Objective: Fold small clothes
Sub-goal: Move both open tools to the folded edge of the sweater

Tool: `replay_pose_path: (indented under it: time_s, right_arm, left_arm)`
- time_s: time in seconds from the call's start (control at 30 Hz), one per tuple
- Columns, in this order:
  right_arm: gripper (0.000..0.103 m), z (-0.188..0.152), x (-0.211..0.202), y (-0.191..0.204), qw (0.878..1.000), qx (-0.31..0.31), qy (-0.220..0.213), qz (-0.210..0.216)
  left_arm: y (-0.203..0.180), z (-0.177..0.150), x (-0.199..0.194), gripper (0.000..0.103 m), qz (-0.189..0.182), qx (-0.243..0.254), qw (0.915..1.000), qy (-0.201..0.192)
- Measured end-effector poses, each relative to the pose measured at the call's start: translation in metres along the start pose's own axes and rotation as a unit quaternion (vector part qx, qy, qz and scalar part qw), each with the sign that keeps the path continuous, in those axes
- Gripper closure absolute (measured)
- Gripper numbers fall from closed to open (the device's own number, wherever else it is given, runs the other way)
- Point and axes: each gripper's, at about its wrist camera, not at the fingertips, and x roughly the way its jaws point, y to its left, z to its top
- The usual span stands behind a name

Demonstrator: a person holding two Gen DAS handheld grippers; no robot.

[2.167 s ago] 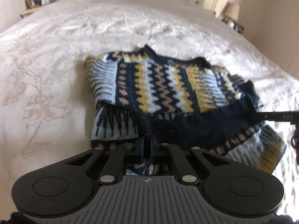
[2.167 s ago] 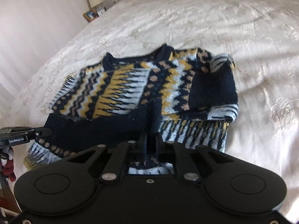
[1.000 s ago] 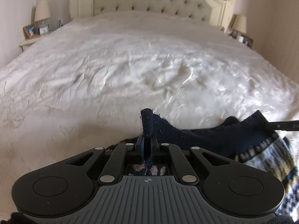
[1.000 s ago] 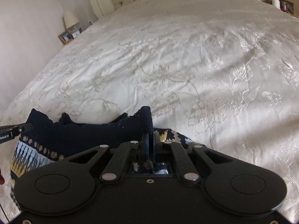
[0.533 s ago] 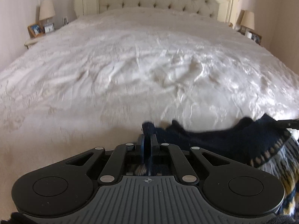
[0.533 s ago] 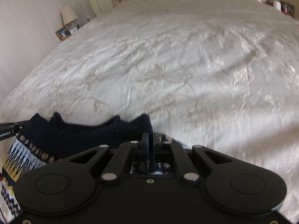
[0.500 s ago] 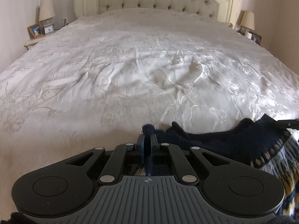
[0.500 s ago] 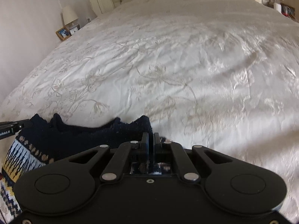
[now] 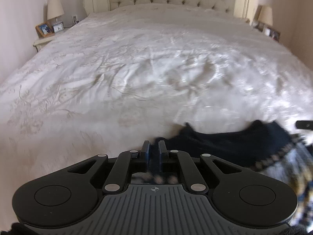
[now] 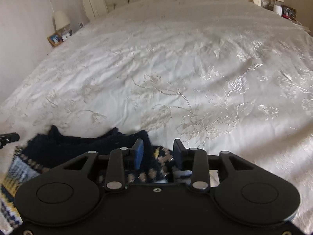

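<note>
My right tool (image 10: 158, 151) has just spread to release the patterned sweater (image 10: 78, 148) onto the bed (image 10: 176, 68); my left tool (image 9: 154, 148) is nearly pressed together — whether it pinches the hem, I cannot tell.

Soft daylight fills the room and gives shiny glare on the white bedspread (image 10: 244, 90). Both views are blurred by motion, strongest on the near sweater (image 9: 244, 145). Edges bend and corners go dark.

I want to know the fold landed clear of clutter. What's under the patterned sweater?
The sweater lies on the white embroidered bedspread. Anything beneath the knit itself is covered.
</note>
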Motion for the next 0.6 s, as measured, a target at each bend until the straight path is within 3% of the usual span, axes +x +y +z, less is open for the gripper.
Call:
replay_pose_path:
  time_s: [0.07,0.13,0.27,0.47,0.6]
  right_arm:
    - [0.058,-0.006,-0.014,0.005,1.0,0.003,0.0,0.012]
    - [0.058,-0.017,-0.027,0.011,1.0,0.003,0.006,0.023]
    - [0.058,-0.047,-0.049,0.029,0.998,-0.005,0.034,0.05]
    - [0.058,-0.091,-0.07,0.052,0.993,-0.013,0.077,0.091]
    - [0.058,-0.114,-0.069,0.054,0.992,-0.027,0.111,0.063]
  left_arm:
    - [-0.011,-0.009,-0.015,0.093,-0.019,0.003,0.9998,0.0]
    - [-0.022,-0.021,-0.027,0.083,-0.034,0.012,0.9993,0.008]
    - [-0.043,-0.054,-0.043,0.083,-0.076,0.016,0.9961,0.042]
    - [-0.054,-0.098,-0.052,0.083,-0.071,0.038,0.9933,0.083]
    - [-0.033,-0.115,-0.049,0.083,-0.027,0.024,0.9941,0.102]
